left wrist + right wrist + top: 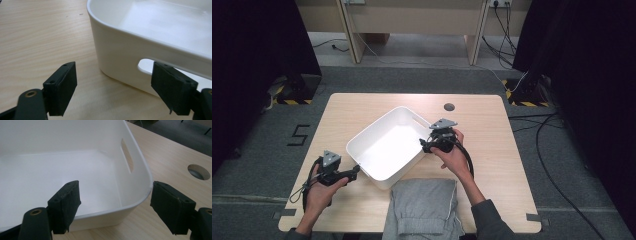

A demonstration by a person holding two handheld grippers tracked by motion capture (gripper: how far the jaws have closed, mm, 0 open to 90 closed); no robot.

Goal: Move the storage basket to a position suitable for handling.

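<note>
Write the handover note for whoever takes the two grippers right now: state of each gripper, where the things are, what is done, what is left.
Left gripper: open, at the white bin's near-left corner, one jaw by its handle slot, nothing gripped.
Right gripper: open, straddling the bin's right rim, not clamped.
Bin: empty, mid-table, set at an angle.
Folded grey garment: at the table's near edge, untouched.
Done: both grippers at the bin.
Left: probably grip the bin; the garment likely goes in.

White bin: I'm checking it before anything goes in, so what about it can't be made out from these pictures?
- White bin: base and underside hidden by its own walls, high view.
- Handle slot: partly covered by a black jaw, left gripper view.
- Near rim: cut off by the left edge, right gripper view.
</note>
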